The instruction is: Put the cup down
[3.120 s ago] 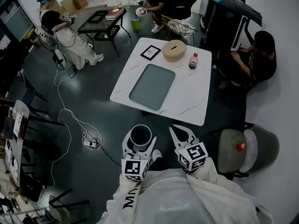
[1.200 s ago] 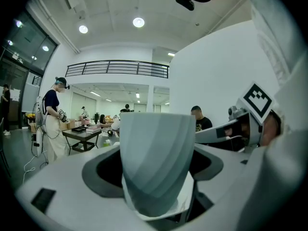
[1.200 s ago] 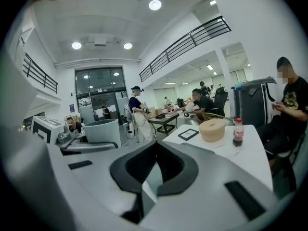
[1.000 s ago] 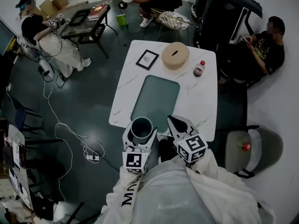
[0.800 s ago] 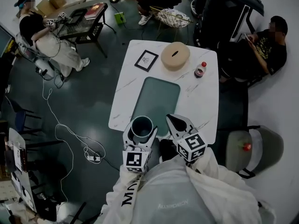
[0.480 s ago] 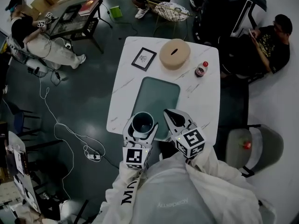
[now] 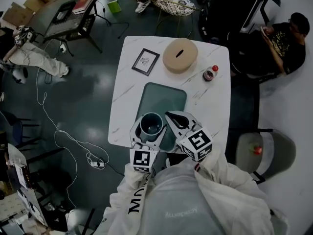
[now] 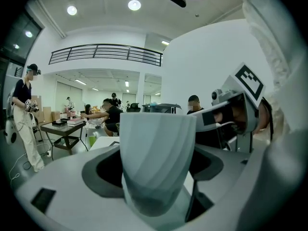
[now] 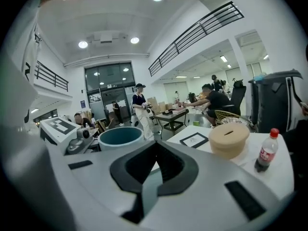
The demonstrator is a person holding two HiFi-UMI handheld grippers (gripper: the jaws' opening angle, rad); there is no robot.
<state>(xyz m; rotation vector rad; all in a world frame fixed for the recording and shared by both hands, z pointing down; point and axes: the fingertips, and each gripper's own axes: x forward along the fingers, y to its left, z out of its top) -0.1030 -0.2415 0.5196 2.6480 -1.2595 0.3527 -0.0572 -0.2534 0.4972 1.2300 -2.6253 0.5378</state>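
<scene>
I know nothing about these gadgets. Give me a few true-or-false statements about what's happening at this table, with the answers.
1. The left hand-held gripper holds an upright cup. True.
2. The right hand-held gripper grips the red-capped bottle. False: its jaws are shut on nothing; the bottle stands at the table's far side.
3. In the head view the cup shows over the near end of the green mat. True.
4. The framed picture lies on the mat. False: it lies on bare tabletop beyond the mat, beside the round tan box.

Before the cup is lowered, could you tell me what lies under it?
The cup, gripped by the left gripper, is over the near end of the green mat. The spot directly beneath is covered by them.
</scene>
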